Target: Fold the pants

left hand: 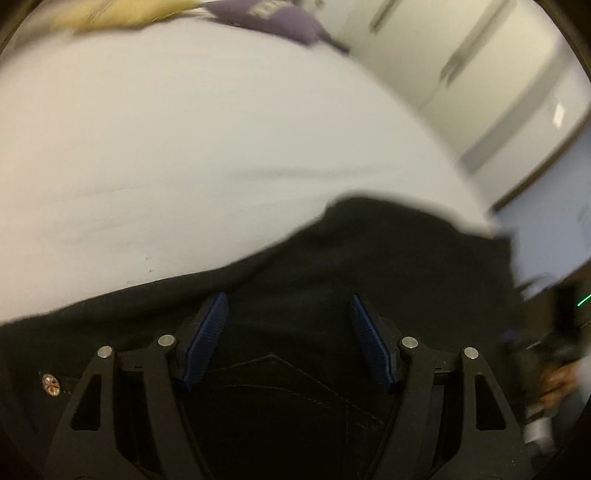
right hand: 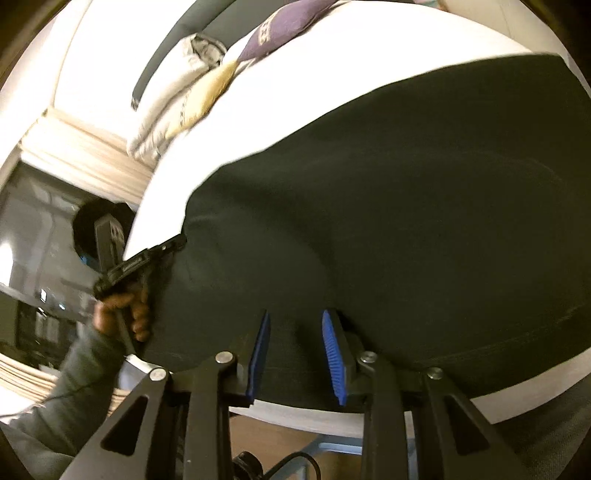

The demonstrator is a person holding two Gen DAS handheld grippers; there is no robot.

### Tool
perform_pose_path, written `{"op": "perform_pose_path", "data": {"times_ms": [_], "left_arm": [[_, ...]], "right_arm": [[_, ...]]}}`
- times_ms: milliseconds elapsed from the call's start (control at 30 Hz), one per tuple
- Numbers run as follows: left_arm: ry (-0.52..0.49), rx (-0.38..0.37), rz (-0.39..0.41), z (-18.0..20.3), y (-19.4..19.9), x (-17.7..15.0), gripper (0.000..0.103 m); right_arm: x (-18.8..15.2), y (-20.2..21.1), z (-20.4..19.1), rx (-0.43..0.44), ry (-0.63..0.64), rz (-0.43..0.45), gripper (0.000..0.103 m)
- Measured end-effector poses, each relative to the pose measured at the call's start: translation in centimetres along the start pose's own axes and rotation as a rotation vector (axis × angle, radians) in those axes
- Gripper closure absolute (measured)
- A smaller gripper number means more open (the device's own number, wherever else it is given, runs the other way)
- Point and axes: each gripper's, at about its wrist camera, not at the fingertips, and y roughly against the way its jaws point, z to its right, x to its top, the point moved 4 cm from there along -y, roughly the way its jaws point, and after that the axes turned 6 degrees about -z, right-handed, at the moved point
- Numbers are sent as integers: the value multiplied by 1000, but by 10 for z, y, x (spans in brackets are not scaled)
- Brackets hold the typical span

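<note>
Black pants point(left hand: 332, 258) lie spread on a white table point(left hand: 184, 147); a metal button point(left hand: 51, 384) and pocket stitching show at the near end. My left gripper point(left hand: 289, 308) hovers over them, its blue pads wide apart and nothing between them. In the right wrist view the pants point(right hand: 406, 203) cover most of the table point(right hand: 535, 384). My right gripper point(right hand: 295, 325) stands over their near edge with a narrow gap between its pads, which press on no fabric. A hand point(right hand: 122, 310) holds the left gripper point(right hand: 173, 243) at the pants' left edge.
A purple garment point(right hand: 273, 33) and a pile of cream and white clothes point(right hand: 177, 96) lie at the table's far side. White cabinet doors point(left hand: 480, 74) stand beyond the table. A cable point(right hand: 295, 461) runs on the floor below the near edge.
</note>
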Motion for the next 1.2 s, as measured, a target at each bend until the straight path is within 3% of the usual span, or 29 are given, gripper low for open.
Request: {"op": "perform_pose_path", "data": {"times_ms": [33,133,200,333,400,433,467,533,567,767,833,867,900,967,1033,1200], "left_arm": [[28,14,7,-11,8,0,42],[70,77,-3,-43,33,-4,69],[89,167,21,-60,56,-14,70],[162,239,95,-79,93,-21,69],[163,246,124,-61,102,-33,56],[144,256,124,-51,99,-37,42],[124,292,118,-43,94,-42,34],[95,371,111,-29,78,-52,33],[97,391,114,-22,68,-55,33],[125,386,159,8,66,-65,18],[121,417,166,17,67,-70,18],[119,422,178,22,70,-72,17],[120,424,195,29,73,-72,16],[133,417,237,46,76,-78,10],[142,398,264,61,82,-85,6],[148,379,276,88,84,-98,3]], "right_arm": [[0,4,7,11,-9,5,71],[2,9,21,61,-45,17,72],[4,18,21,47,-23,42,71],[15,32,22,149,-39,108,71],[22,28,20,201,-29,120,65],[25,23,22,205,-30,118,62],[28,19,29,203,-46,117,61],[32,12,58,206,-128,122,78],[33,14,72,226,-174,124,94],[9,93,160,126,-373,316,98],[-8,128,186,57,-456,404,94],[-15,145,193,45,-469,442,82],[-23,161,198,31,-487,475,54],[-39,182,203,18,-530,522,25],[-53,191,205,75,-549,560,23],[-63,171,209,187,-584,542,23]]}}
